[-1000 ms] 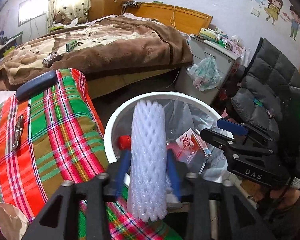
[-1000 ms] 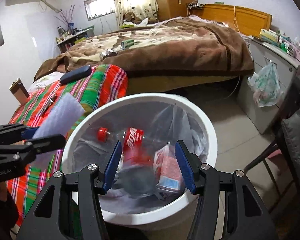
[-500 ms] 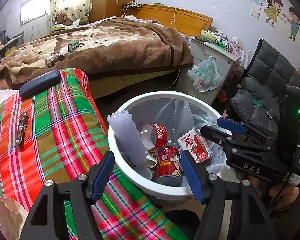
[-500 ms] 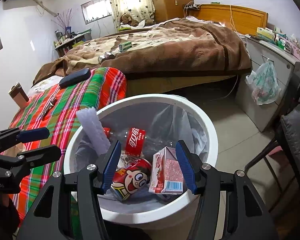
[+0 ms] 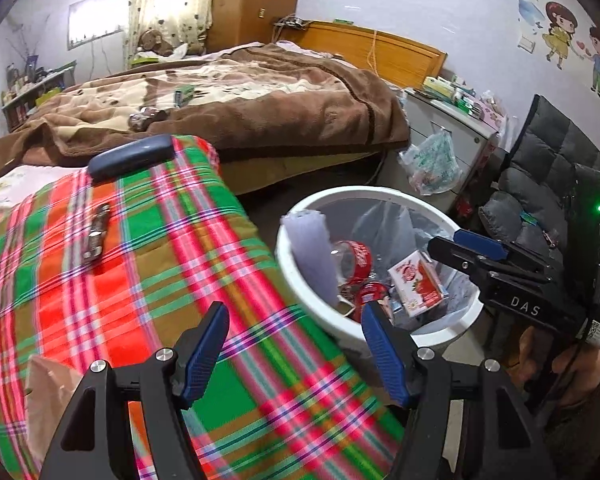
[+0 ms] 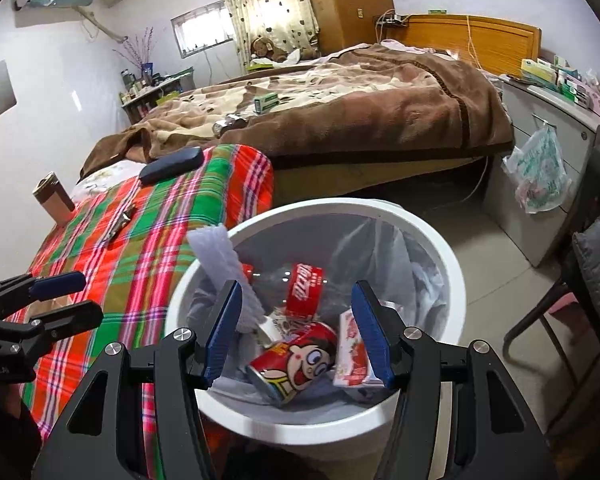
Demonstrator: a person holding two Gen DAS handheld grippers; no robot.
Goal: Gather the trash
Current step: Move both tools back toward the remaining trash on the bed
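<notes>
The white foam sleeve is found standing in the white bin, leaned against the rim nearest the plaid cover, among a red can and a carton. What is judged the next piece, a slim wrapper-like item, lies on that cover, its long axis running away from the cameras. The left tongs are released, nothing between them, and are the nearer; the right tongs are held released over the bin.
</notes>
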